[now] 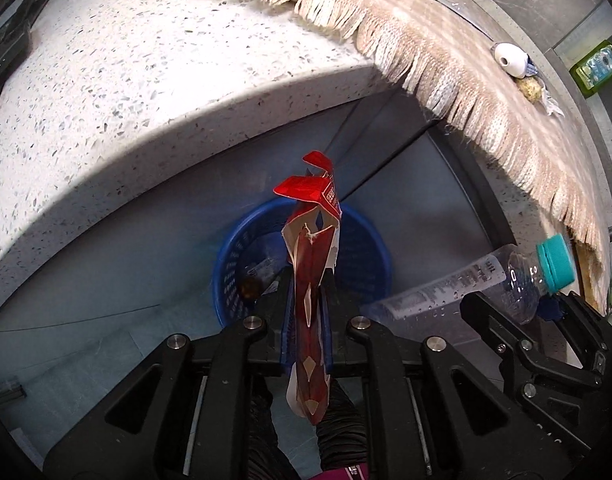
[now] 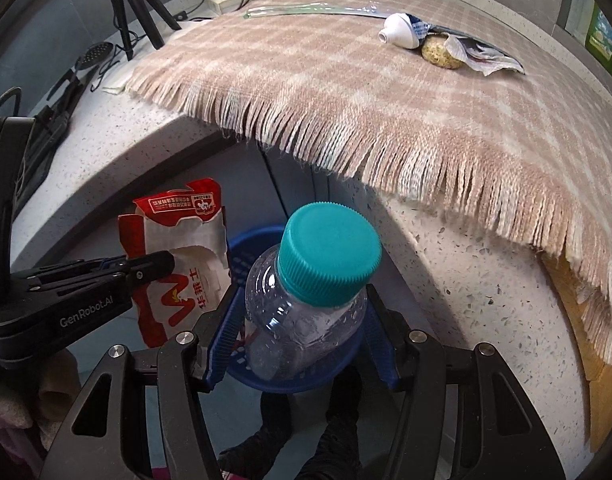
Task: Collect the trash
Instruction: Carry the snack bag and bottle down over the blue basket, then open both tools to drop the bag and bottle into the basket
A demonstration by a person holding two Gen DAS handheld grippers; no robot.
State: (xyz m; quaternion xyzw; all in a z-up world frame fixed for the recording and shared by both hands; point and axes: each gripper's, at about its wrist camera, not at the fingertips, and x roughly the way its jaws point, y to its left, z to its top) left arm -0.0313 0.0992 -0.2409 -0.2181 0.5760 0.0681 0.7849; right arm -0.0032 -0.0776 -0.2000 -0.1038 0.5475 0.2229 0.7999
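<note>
**Meanwhile, both claws loaded over the bin**

Left wrist view: the left claw (image 1: 306, 280) is pinched tight on a red snack wrapper (image 1: 312, 264), above the blue basket (image 1: 358, 252).

Right wrist view: the right claw (image 2: 302, 312), half-spread, clamps a clear bottle (image 2: 302, 320) with teal cap (image 2: 330, 254) beside the counter (image 2: 446, 260).

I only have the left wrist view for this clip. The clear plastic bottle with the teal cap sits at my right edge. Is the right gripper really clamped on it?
Observer: Yes. In the right wrist view, both blue pads of the right gripper press the sides of the clear plastic bottle with the teal cap.
Operator: Is it over the round blue plastic basket?
Observer: It looks so. There the basket's rim shows behind and below the bottle.
Operator: The crumpled red wrapper in the left gripper is edge-on for me. What is its face like?
Observer: White paper with a red logo and a torn red top.
</note>
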